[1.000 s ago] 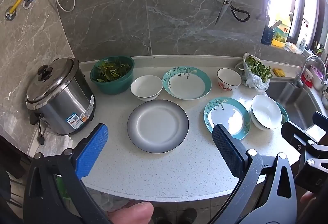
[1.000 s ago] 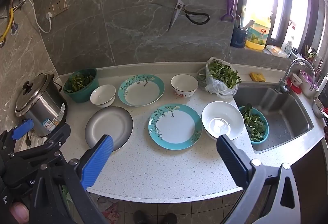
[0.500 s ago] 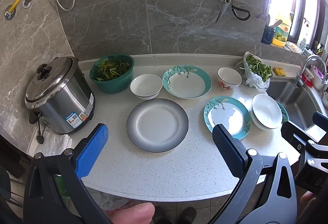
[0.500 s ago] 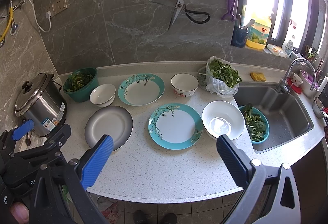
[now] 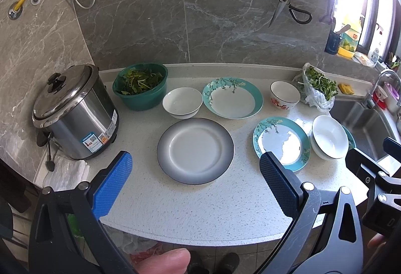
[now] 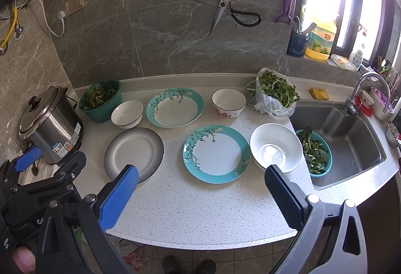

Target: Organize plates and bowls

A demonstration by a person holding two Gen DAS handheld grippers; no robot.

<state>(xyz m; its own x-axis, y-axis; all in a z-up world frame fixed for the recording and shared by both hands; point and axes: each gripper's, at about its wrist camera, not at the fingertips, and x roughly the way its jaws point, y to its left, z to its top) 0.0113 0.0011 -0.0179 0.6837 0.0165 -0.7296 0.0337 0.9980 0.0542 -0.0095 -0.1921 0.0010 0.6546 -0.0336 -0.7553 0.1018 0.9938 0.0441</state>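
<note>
Both claws are hanging wide open, gripping nothing. Left claw [image 5: 195, 173] is framing the grey plate [image 5: 195, 150] at frame centre; right claw [image 6: 200, 188] is framing the teal plate [image 6: 216, 153]. Bare counter [image 6: 200, 209] strip is running along the lower front edge. Sink [image 6: 351, 148] is bounding the right.

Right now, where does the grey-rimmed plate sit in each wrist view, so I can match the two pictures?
Left wrist view: the grey-rimmed plate lies at centre, on the counter straight ahead between the open fingers.
Right wrist view: the grey-rimmed plate lies left of centre, partly behind the blue left finger.
Shared landmark: the steel rice cooker stands to the plate's left in both views.
</note>
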